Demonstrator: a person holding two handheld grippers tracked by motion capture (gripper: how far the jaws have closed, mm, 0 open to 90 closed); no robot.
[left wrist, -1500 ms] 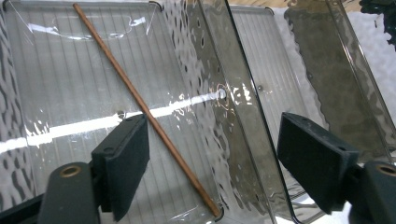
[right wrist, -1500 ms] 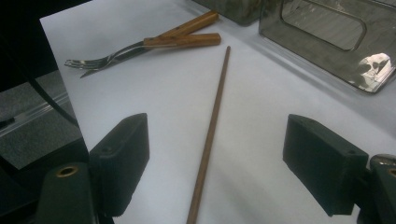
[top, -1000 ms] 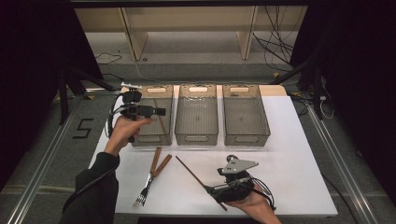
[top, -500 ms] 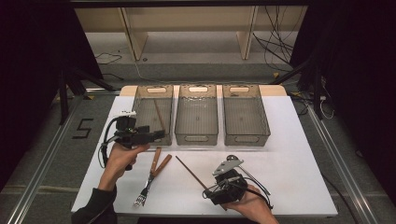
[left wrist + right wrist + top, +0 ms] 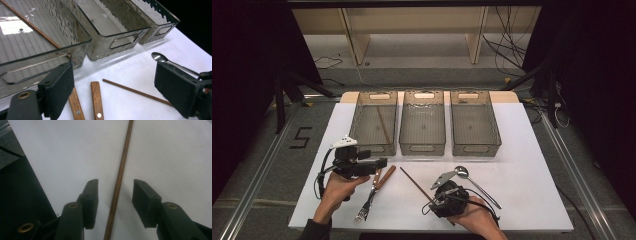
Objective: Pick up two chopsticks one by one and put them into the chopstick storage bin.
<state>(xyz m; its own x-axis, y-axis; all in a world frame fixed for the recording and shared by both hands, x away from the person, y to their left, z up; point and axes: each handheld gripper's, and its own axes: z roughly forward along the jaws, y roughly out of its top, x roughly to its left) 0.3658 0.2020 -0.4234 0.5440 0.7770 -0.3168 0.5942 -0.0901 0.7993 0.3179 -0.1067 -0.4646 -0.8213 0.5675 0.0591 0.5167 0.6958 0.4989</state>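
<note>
Wooden chopstick (image 5: 119,180) lies flat on the tabletop (image 5: 532,165) between the right claw (image 5: 115,202) pads, jaws just closing, untouched, straddling it for pickup; left claw (image 5: 113,92) wide, empty.

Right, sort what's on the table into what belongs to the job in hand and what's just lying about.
In the job:
- right gripper, jaws just closing around, not yet touching, the chopstick
- left bin, already holding a matching chopstick

Lying about:
- wooden-handled forks
- spoon
- middle bin
- right bin
</note>
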